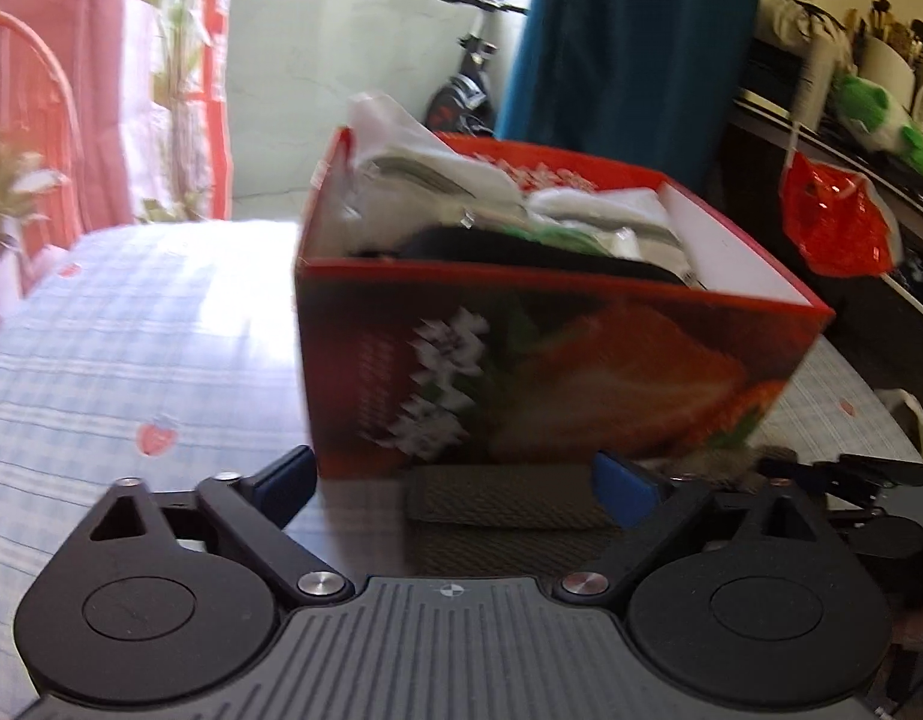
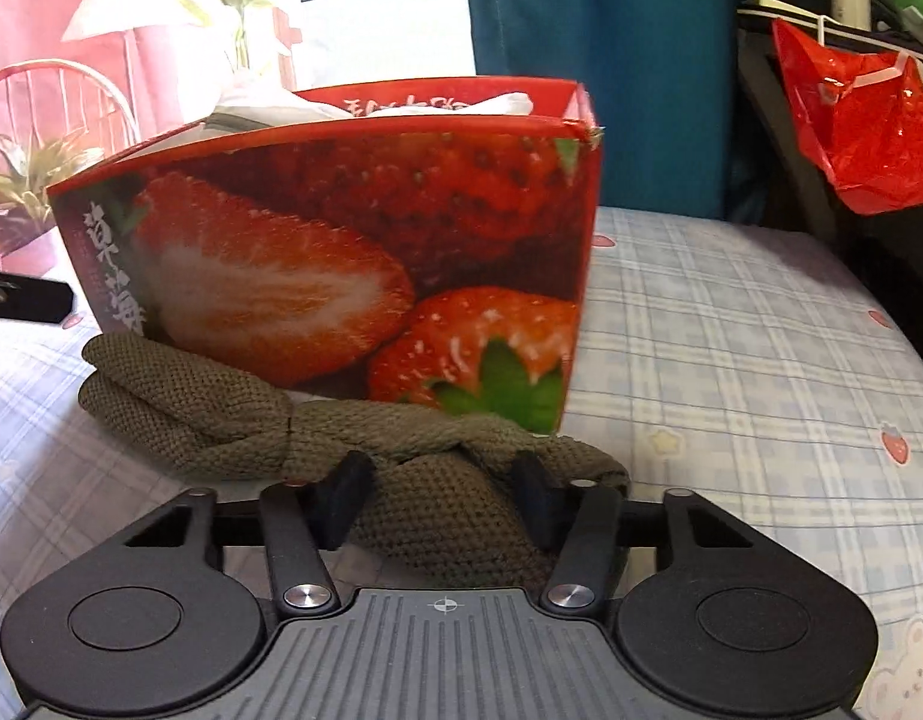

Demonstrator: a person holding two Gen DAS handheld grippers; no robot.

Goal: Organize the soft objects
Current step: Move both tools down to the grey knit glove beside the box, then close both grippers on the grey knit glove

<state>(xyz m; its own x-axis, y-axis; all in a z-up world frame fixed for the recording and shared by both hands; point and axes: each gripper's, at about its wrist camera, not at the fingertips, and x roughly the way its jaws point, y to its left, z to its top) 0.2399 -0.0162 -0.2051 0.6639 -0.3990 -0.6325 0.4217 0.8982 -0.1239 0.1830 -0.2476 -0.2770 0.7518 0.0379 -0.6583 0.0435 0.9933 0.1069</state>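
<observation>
Sock (image 2: 317, 432), olive knit, lies low in frame on the checked cloth (image 2: 731, 324), between the right gripper's (image 2: 440, 495) fingers, apparently pinched. Left gripper (image 1: 455, 480) gapes, released, around its other end. Behind stands the strawberry box (image 2: 341, 252).

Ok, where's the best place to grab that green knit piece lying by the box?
Probably the near bunched end. The knit piece lies flat on the cloth against the strawberry box, so only the side away from the box is free. The right gripper already straddles that fold. Come in low from the front, pinching across the thick fold.
</observation>
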